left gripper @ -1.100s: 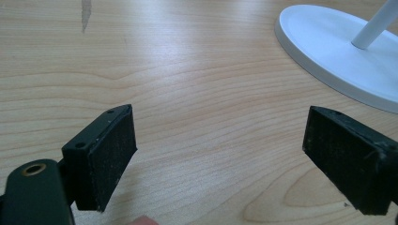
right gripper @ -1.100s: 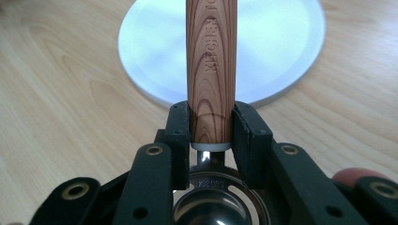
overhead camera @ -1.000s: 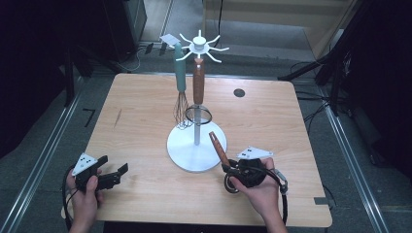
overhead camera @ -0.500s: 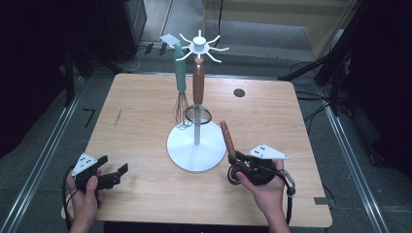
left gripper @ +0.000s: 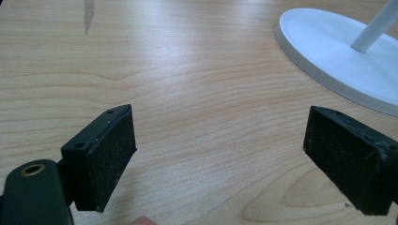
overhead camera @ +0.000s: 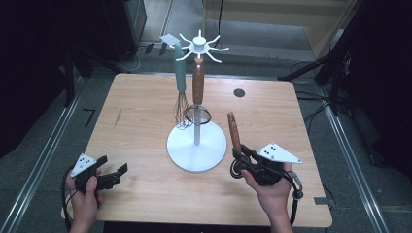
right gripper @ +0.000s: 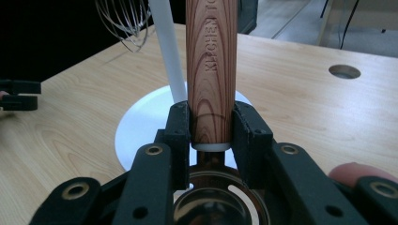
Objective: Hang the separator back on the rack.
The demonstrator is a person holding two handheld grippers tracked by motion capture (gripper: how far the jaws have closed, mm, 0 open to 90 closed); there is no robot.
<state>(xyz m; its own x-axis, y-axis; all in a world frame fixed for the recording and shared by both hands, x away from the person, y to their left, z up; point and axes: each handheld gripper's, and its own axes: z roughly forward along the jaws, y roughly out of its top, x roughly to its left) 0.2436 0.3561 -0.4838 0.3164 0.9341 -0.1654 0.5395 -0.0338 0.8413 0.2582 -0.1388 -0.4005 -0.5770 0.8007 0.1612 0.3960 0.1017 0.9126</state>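
From the high view I have the right gripper (overhead camera: 241, 158) near the front right of the light wooden table (overhead camera: 145, 97), pinching a wood-handled kitchen utensil (overhead camera: 234, 130) by the lower end of its handle; the handle rises clear of the table, tilted a little, just beside the round white base of the white utensil stand (overhead camera: 197, 145). On that stand hang a teal-handled wire whisk (overhead camera: 180, 82) and a second brown-handled utensil (overhead camera: 197, 80). The left gripper (overhead camera: 111, 175) sits at the front left, well apart from everything, jaws spread with nothing between them.

The left gripper view confirms it: two black pads (left gripper: 111, 154) wide open over bare wood, the stand's white base at the upper right.

The right gripper view gives what the overhead cannot: both pads pressed flat on the wood-grain handle (right gripper: 210, 70), just above a pale collar, with a shiny metal bowl-like head below the jaws. Lettering is stamped into the wood.

I judge the utensil stiff and fairly light, though head-heavy at the metal end. The smooth round handle could twist between flat pads, so gripping close to the collar, as now, should hold it steadiest. The hanging end is cut off at the top of this view.
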